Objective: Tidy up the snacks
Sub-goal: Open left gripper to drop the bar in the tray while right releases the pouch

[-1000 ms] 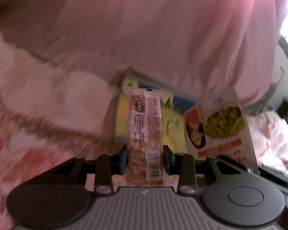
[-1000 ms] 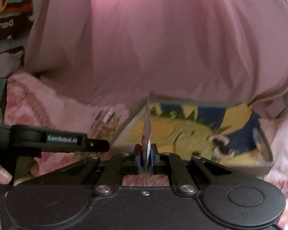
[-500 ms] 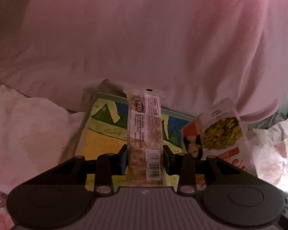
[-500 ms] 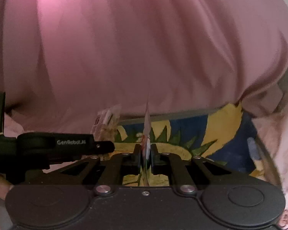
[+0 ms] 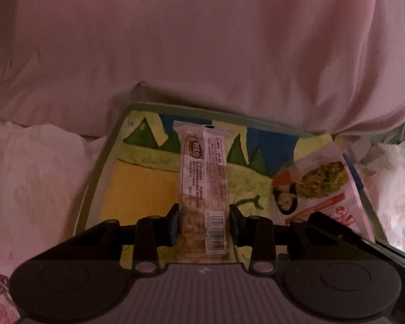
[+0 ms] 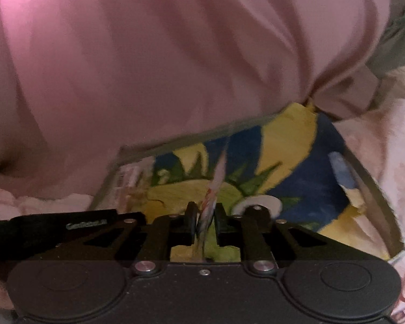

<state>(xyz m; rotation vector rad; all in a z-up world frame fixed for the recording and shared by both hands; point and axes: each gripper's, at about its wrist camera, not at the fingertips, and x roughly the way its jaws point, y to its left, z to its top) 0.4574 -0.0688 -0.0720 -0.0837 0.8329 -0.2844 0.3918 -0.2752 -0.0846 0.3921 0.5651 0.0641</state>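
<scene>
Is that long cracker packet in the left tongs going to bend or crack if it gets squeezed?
The cracker packet sticks out straight from the left tongs without drooping, so it is probably fairly stiff. The pale crackers showing through the wrapper look brittle, so a hard squeeze might crack them. The shiny wrapper may be a bit slippery.

The right gripper [image 6: 205, 217] pinches a thin packet [image 6: 212, 194] edge-on between its 2 fingers; the packet stands upright and blurred. Beyond it lies a tray [image 6: 370, 186] painted yellow, blue and green, with pink cloth [image 6: 175, 54] draped over its far edge. The left gripper [image 6: 67, 226] reaches in from the left, with a blurred wrapper [image 6: 128, 178] beyond its tip.
</scene>
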